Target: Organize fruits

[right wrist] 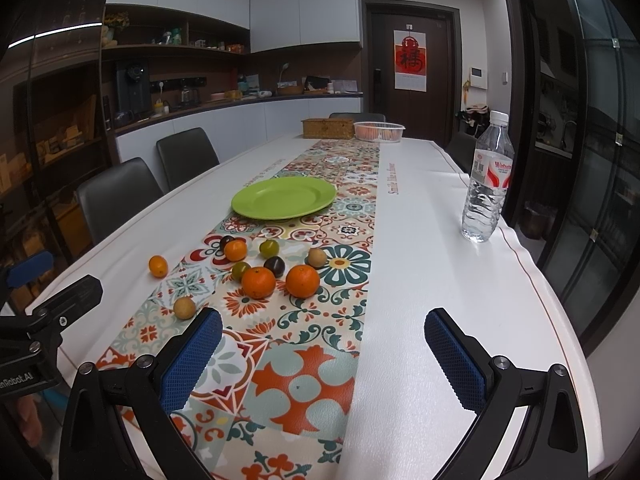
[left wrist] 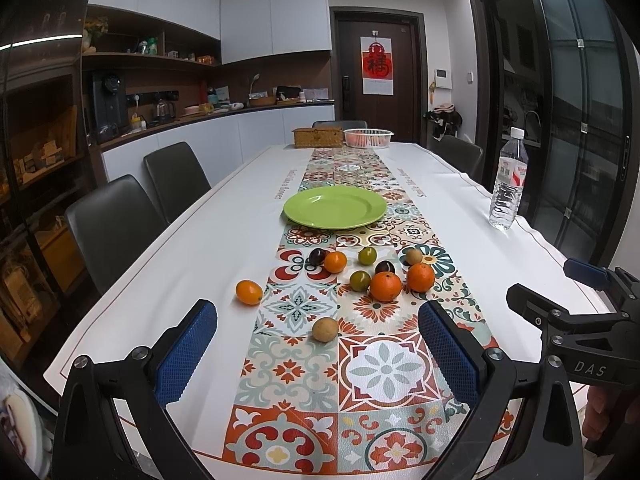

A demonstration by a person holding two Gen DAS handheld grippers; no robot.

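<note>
Several small fruits lie loose on the patterned runner in front of an empty green plate. Two oranges sit side by side with dark plums, green fruits and tan round fruits around them. One small orange lies apart on the white cloth at the left. My left gripper is open and empty, just short of the nearest tan fruit. My right gripper is open and empty, to the right of the fruits.
A water bottle stands near the table's right edge. A wicker box and a white basket stand at the far end. Dark chairs line the left side.
</note>
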